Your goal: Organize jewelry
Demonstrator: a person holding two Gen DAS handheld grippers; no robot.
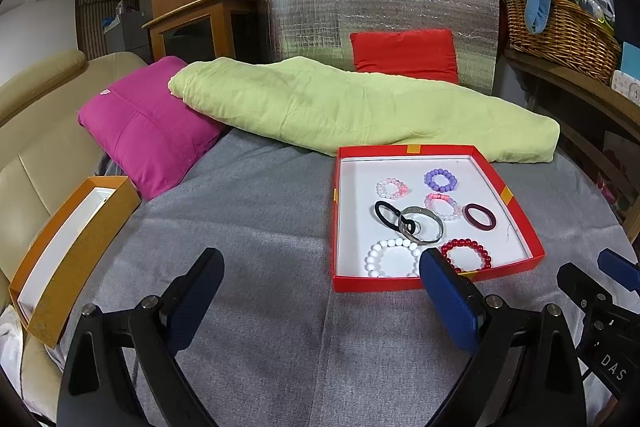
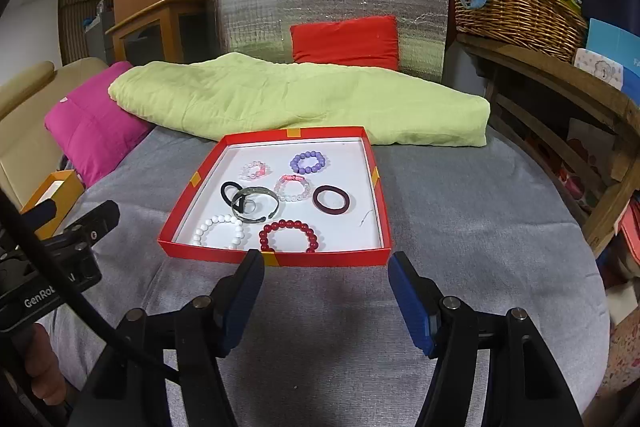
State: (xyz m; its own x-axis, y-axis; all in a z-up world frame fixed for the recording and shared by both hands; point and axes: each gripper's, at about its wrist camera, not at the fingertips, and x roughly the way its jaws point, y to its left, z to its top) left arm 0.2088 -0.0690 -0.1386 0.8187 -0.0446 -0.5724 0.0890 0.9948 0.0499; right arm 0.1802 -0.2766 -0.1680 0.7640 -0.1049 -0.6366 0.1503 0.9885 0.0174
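A shallow red box [image 1: 520, 223] [image 2: 376, 211] with a white floor lies on the grey cloth and holds several bracelets. Among them are a white bead bracelet [image 1: 390, 257] [image 2: 218, 229], a red bead bracelet [image 1: 466, 253] [image 2: 288, 235], a silver bangle [image 1: 424, 225] [image 2: 256, 205] lying over a black hair tie [image 1: 386, 213] [image 2: 230, 191], a dark maroon ring [image 1: 479, 217] [image 2: 331, 200] and a purple bead bracelet [image 1: 440, 180] [image 2: 307, 163]. My left gripper [image 1: 320, 259] is open over the cloth, left of the box's near corner. My right gripper [image 2: 326, 263] is open just before the box's front wall, empty.
An orange box [image 1: 72, 255] [image 2: 52, 199] with a white inside sits at the left edge by a beige sofa [image 1: 36, 131]. A green folded blanket [image 1: 360, 111], a magenta cushion [image 1: 144, 127] and a red cushion [image 1: 404, 55] lie behind the red box. A wicker basket [image 1: 560, 31] stands on a wooden shelf at right.
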